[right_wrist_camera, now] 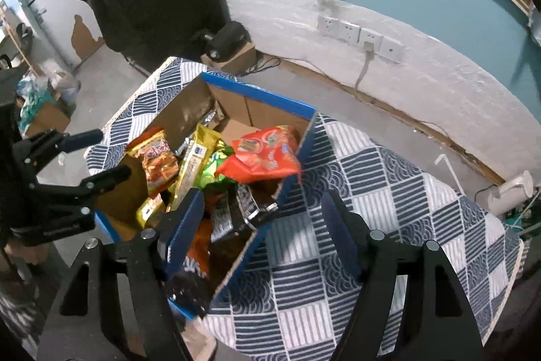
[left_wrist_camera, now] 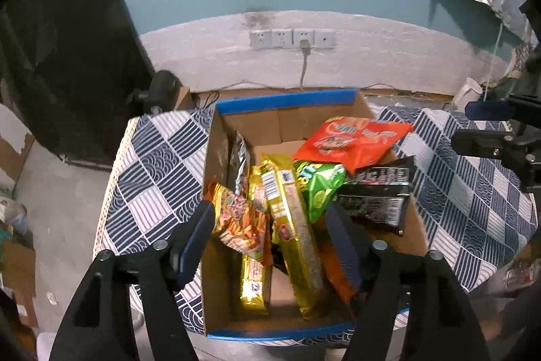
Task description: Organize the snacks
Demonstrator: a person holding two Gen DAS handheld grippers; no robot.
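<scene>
left gripper (left_wrist_camera: 270,229) spread wide, empty, above the box (left_wrist_camera: 284,99) | right gripper (right_wrist_camera: 260,225) also released | snacks piled inside — we risk snagging the orange bag (left_wrist_camera: 351,141) overhanging the rim

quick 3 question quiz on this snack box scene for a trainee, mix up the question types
1. True or false: the left gripper holds a packet.
2. Which packet lies topmost at the far right of the cardboard box? A) orange-red bag B) green bag C) long gold packet
3. Fill in: the box sits on a blue and white ____ cloth.

Key: 1 false, both grippers are open and empty, the right gripper too; 2 A; 3 patterned.
</scene>
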